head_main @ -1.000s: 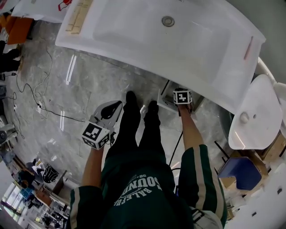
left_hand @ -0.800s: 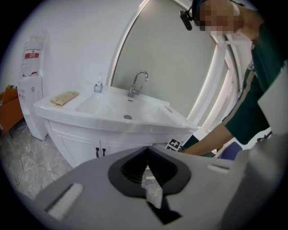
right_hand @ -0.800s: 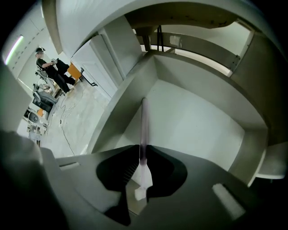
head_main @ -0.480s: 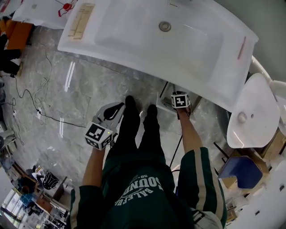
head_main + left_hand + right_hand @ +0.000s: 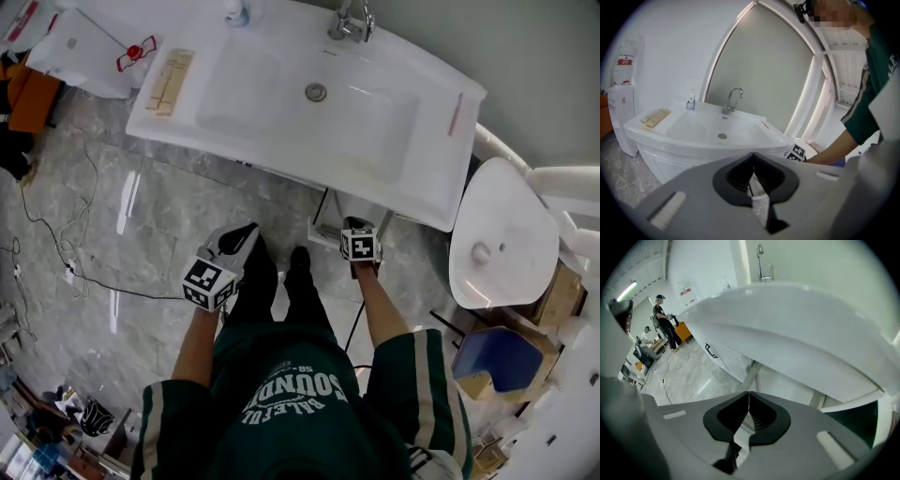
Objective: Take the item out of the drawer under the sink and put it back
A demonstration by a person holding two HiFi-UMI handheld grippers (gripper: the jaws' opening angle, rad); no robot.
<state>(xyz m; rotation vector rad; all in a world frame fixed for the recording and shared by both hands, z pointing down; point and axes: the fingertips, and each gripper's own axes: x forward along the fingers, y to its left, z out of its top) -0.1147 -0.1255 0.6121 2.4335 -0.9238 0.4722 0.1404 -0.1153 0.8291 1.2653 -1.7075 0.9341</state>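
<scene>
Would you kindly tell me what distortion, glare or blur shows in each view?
Head view: fisheye bows the sink; light streaks glare on the floor. Left gripper view: dark round vignette, mosaic patch at top right. Right gripper view: same vignette, sink rim strongly curved.

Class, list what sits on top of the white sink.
On the sink: a faucet, a small bottle, a tan slatted piece at one end, a thin pink stick at the other. The sink top covers whatever lies beneath.
</scene>
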